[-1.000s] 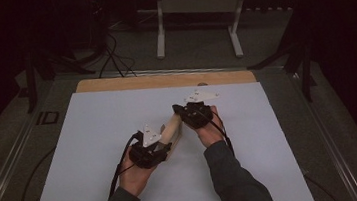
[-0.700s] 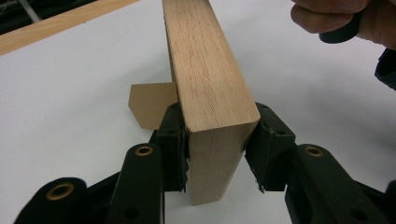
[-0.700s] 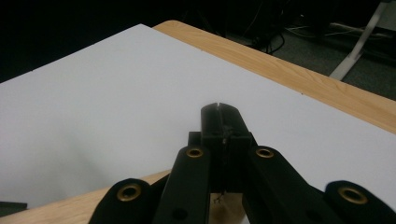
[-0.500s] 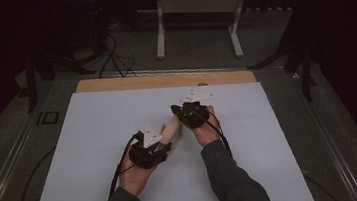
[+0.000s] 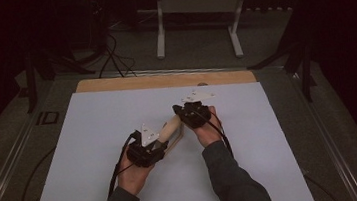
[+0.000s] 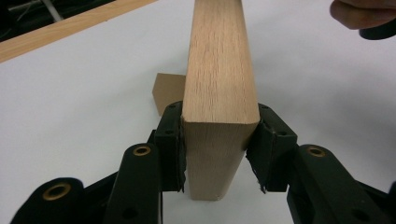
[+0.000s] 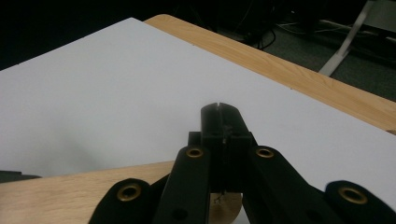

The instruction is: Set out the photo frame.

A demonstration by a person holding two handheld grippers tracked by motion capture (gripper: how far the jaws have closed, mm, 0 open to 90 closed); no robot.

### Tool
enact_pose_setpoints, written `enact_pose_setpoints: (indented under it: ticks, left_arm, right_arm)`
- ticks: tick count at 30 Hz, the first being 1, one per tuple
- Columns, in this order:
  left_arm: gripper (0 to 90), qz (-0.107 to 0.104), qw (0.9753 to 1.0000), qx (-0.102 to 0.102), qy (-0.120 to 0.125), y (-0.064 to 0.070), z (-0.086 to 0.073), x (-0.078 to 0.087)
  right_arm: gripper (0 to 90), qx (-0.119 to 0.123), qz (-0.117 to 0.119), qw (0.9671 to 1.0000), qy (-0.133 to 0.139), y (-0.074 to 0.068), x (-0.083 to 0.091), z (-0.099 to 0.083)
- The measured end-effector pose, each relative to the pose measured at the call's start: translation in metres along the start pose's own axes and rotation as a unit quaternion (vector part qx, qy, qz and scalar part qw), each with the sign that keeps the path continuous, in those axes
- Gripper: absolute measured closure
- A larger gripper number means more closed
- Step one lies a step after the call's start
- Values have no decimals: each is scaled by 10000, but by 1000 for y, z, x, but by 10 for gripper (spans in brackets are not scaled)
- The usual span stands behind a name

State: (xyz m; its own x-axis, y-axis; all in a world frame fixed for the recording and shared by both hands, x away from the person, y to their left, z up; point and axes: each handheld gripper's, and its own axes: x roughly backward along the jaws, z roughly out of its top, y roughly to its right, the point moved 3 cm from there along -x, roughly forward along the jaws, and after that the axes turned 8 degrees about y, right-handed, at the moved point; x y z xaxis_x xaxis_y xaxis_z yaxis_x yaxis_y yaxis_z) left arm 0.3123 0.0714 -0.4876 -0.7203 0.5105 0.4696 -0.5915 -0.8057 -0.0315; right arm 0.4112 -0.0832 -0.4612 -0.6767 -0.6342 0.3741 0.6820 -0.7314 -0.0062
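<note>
A light wooden block (image 5: 171, 128) with rounded edges lies slanted across the middle of the white table sheet (image 5: 95, 139). My left gripper (image 5: 158, 142) is shut on its near end, and black pads (image 6: 170, 140) press both sides of the block (image 6: 219, 88). My right gripper (image 5: 180, 111) is at the block's far end. Its jaws are shut together, and its fingertips (image 7: 219, 116) stand just over the wood (image 7: 70, 191). I cannot tell whether it touches the block. A small tan piece (image 6: 168, 91) lies flat behind the block.
A wooden table edge (image 5: 164, 80) runs along the back of the sheet. Beyond it stand a white frame's legs (image 5: 196, 23) and cables (image 5: 111, 52) on the dark floor. The person's other hand (image 6: 359, 11) shows in the left gripper view.
The right hand and its gripper have shifted slightly left, toward the block's far end. The left gripper has kept its hold and barely moved.
</note>
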Motion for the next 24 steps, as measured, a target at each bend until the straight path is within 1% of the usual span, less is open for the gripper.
enact_pose_setpoints:
  ticks: [3,8,16,19,24]
  left_arm:
    - [591,49,10000,-20,14,-2,0,0]
    - [587,103,9999,25,9,-6,-1,0]
    - [581,149,9999,23,7,-11,-1,0]
    - [578,161,9999,52,19,-13,-2,0]
    - [574,215,9998,61,4,-16,-2,1]
  right_arm:
    - [896,-12,-18,10000,-9,1,1,0]
    - [896,-69,-16,10000,-33,1,2,0]
    - [896,-49,-25,10000,-65,2,5,-1]
    - [896,-61,-37,9999,-84,2,5,-1]
    - [896,-20,-47,9999,-108,1,7,-1]
